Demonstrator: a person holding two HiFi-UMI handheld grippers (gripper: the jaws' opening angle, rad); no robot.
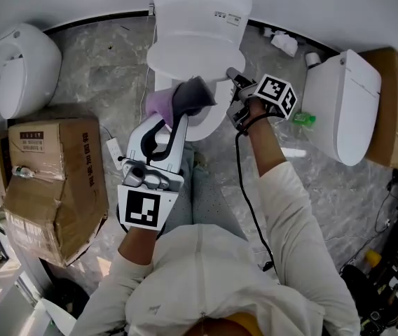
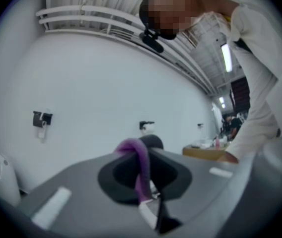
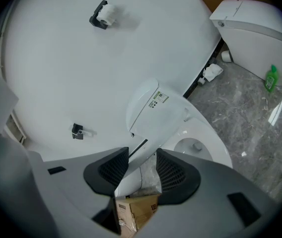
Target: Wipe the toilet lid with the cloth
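The left tongs [image 1: 188, 100] gripped the purple cloth [image 1: 160, 104] near the raised toilet lid [image 3: 156, 113]. The right tongs [image 1: 235, 82] gaped, empty. Flat, overlapping strokes would have wiped best.

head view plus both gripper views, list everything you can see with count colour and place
toilet with raised lid: 1, white, top centre by the wall
other toilets: 2, white, far left and right
cardboard boxes: 2, brown, left floor and far right
cloth: 1, purple, in the left gripper
bottle: 1, green, floor by the right toilet
toilet roll: 1, white on a black holder, wall
floor: grey marble
left gripper: 1, shut on the cloth, over the bowl
right gripper: 1, open, empty, beside the lid
sleeves: 2, white
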